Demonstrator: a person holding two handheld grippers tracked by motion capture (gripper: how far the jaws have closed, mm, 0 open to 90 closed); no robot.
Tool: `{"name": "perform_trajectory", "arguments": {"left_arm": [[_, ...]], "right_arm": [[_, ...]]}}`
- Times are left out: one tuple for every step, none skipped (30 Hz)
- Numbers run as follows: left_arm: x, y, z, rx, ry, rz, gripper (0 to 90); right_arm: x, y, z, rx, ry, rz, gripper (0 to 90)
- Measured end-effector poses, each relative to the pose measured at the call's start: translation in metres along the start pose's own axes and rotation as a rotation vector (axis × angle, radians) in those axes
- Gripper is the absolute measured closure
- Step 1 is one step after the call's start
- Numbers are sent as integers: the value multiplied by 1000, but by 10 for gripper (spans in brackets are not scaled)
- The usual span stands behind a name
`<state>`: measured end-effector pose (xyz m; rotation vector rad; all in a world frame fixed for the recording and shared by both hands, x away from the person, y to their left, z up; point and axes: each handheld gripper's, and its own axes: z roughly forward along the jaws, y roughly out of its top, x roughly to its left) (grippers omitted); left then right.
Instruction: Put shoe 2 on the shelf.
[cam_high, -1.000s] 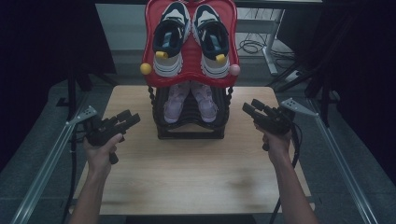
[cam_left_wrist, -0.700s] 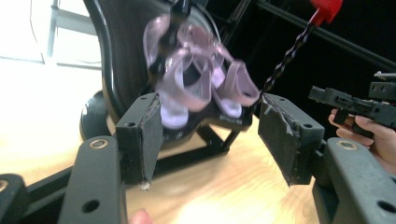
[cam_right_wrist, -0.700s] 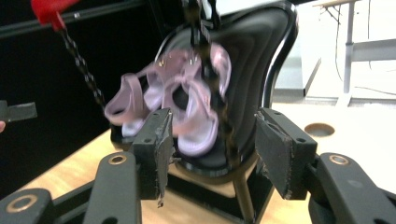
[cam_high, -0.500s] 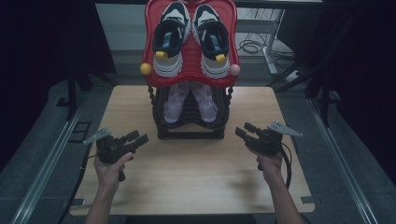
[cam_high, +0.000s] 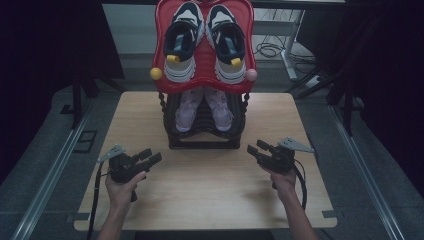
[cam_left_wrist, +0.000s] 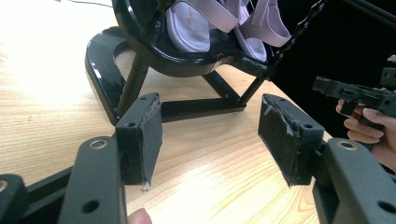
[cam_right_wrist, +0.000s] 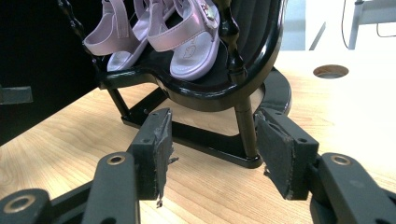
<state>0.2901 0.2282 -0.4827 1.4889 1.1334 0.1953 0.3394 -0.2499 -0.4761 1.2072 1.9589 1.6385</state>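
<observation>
While empty, both tongs, left tongs and right tongs, gape wide.

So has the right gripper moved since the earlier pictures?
Yes. The right gripper has dropped toward the person, away from the black rack, over the table.

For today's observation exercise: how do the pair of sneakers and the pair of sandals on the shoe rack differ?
The sneakers are dark and white closed shoes; the sandals are pale pink and open, with straps. The sneakers sit on the rack's red top shelf; the sandals sit on the black lower shelf. The sneakers look bigger than the sandals. Both pairs lie side by side, toes toward the person.
</observation>
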Motion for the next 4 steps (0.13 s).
{"name": "perform_trajectory", "arguments": {"left_arm": [[0, 0, 0, 1, 0, 2, 398], [0, -1, 1, 3, 0, 2, 398], [0, -1, 1, 4, 2, 2, 398], [0, -1, 1, 7, 5, 5, 398]], "right_arm": [[0, 0, 0, 0, 0, 0, 458], [0, 0, -1, -1, 1, 0, 456], [0, 0, -1, -1, 2, 0, 454], [0, 0, -2, -2, 3, -1, 453]]}}
